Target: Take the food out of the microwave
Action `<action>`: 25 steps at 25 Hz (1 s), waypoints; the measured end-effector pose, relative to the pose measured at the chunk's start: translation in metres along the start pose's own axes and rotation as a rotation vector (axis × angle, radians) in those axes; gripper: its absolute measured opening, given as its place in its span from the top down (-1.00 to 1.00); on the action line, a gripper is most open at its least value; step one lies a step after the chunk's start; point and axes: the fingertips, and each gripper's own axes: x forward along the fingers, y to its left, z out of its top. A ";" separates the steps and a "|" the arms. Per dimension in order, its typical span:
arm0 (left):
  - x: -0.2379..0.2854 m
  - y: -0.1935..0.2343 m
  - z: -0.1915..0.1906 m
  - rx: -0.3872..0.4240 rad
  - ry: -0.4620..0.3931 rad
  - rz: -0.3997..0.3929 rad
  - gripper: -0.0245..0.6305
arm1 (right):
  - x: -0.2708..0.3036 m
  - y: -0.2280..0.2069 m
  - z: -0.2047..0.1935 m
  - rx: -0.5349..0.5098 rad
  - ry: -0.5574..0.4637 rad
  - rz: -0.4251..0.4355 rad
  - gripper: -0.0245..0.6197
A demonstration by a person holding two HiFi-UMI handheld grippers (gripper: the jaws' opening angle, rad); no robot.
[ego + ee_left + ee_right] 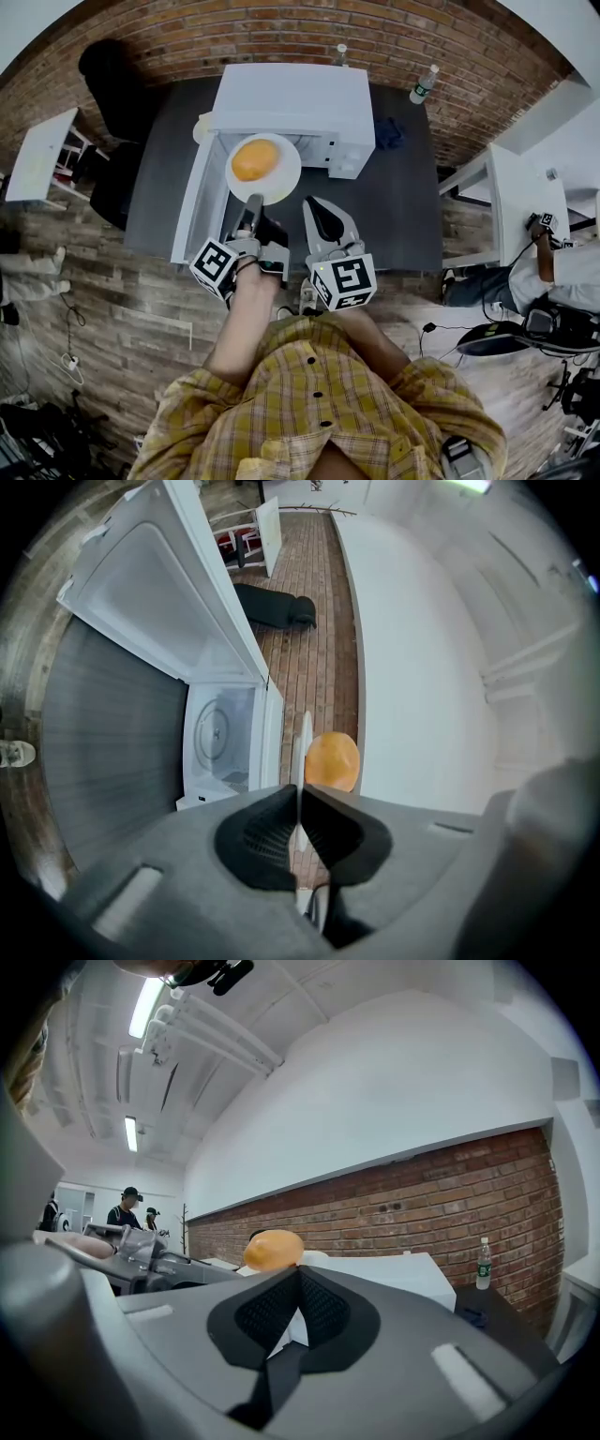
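In the head view, the left claw (pixel 253 202) is pinched shut on the near rim of a white plate (pixel 286 183). The orange-coloured round food (pixel 255 159) lies on the plate just beyond the claw tips. The plate is in front of the open white microwave (pixel 291 98), whose door (pixel 192 211) swings out to the left. The right claw (pixel 317 206) is just beside the plate on the right, closed and holding nothing. The microwave stands on a dark tabletop (pixel 403 206) against a brick wall (pixel 281 33), with a bottle (pixel 423 84) at the far right corner and a wood floor (pixel 122 309) around it.

In the left gripper view, the pads are pressed on the plate's edge (pixel 304 747), which shows as a thin white line. The food (pixel 332 760) sits right past the tips, and the microwave's empty cavity (pixel 220 738) is off to the left.

In the right gripper view, the jaws are together with nothing between them. The food (pixel 273 1249) shows just above and left of the tips. Behind are the microwave top (pixel 394 1274), the brick wall, the bottle (pixel 484 1263) and people (pixel 127 1208) far off at the left.
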 end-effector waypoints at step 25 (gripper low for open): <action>-0.033 -0.024 -0.002 0.000 0.003 -0.039 0.89 | -0.010 0.017 0.015 -0.027 -0.040 0.000 0.94</action>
